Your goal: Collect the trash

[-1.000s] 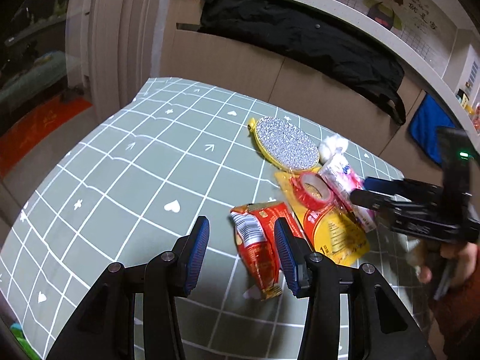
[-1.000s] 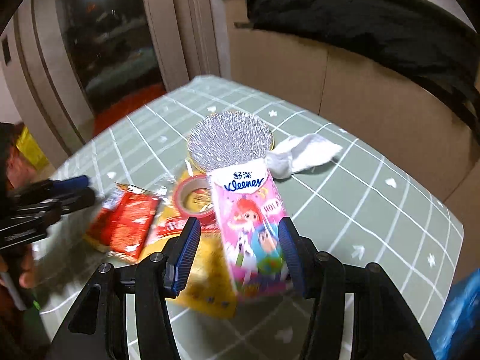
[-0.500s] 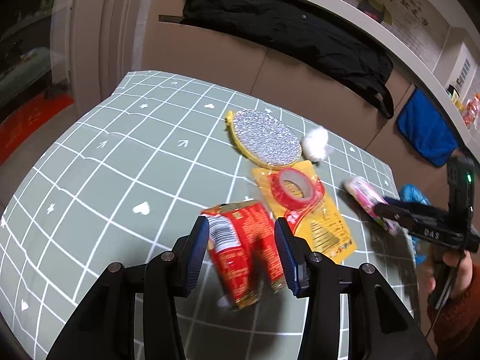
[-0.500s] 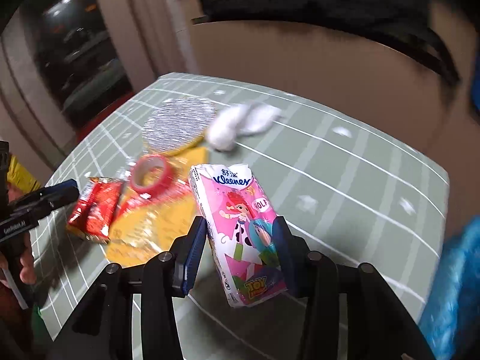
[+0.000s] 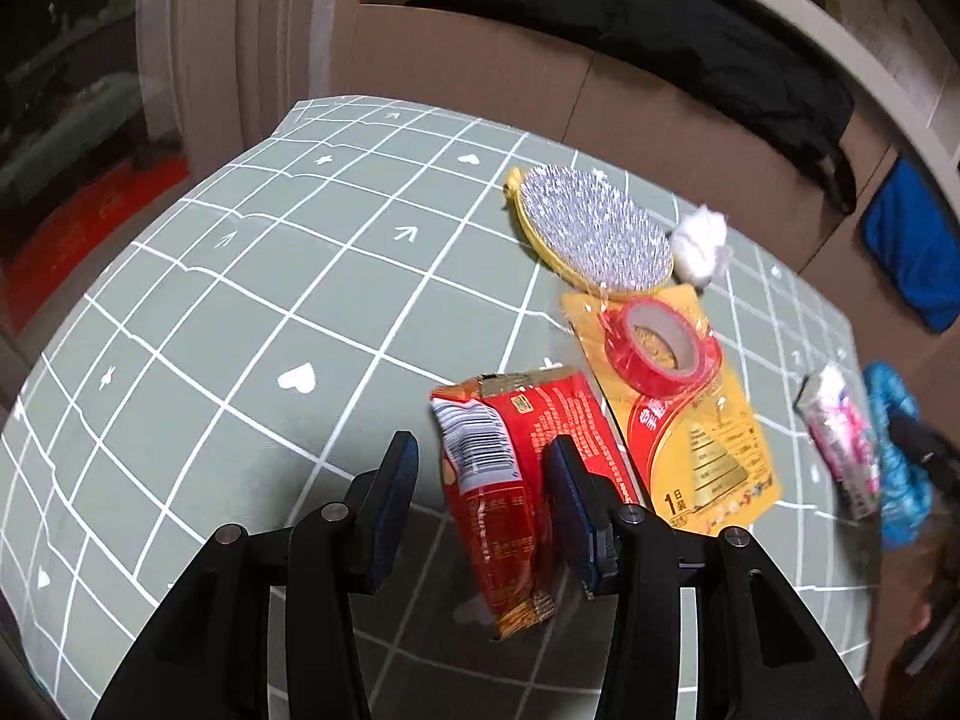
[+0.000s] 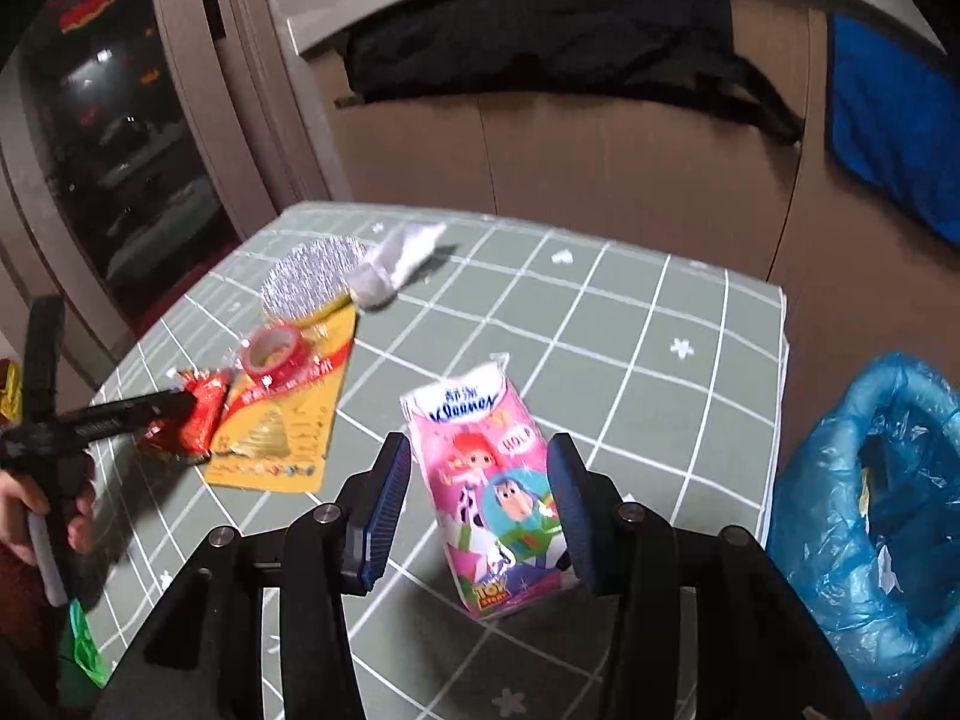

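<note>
Both grippers hold trash above the green grid table.

Low in the left wrist frame, the left gripper [image 5: 480,498] has its jaws part-closed on a red snack wrapper [image 5: 510,480]. In the right wrist frame's lower centre, the right gripper [image 6: 480,501] pinches a pink Kleenex pack [image 6: 495,492]; a blue-lined bin [image 6: 870,516] sits at the right edge. Farther up lie a yellow packet [image 5: 702,432], red tape roll [image 5: 660,348], silver scrubber [image 5: 591,234] and white tissue wad [image 5: 699,243] on the tablecloth [image 5: 240,300].
</note>
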